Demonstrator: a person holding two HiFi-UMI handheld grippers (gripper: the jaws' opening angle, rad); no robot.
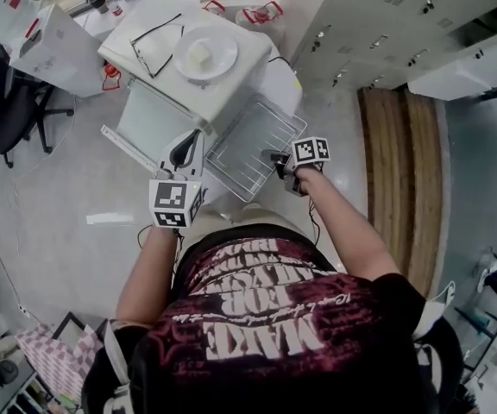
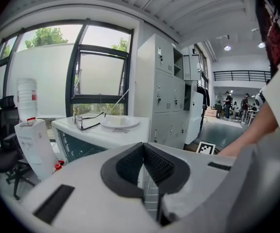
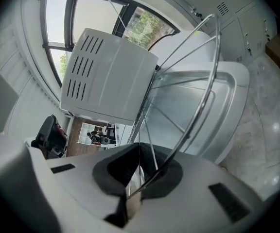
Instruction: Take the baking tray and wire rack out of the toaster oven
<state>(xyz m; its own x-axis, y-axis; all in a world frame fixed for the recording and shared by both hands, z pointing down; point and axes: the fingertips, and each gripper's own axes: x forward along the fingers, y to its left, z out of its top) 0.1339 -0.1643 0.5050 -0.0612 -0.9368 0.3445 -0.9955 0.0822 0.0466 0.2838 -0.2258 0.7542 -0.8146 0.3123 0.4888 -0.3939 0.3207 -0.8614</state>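
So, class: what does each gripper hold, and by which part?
The right gripper grips the wire rack by its near rim wire; the left gripper is shut on nothing.

the toaster oven is off-white, its plate white and the glasses black-framed; the wire rack, a grid of thin bars, and the baking tray are bare silvery metal. the left gripper and right gripper are pale grey with black ribbed pads, their cubes white with black square markers. the floor is pale grey with a brown wood strip, and the shirt is black mottled dark red with white lettering.
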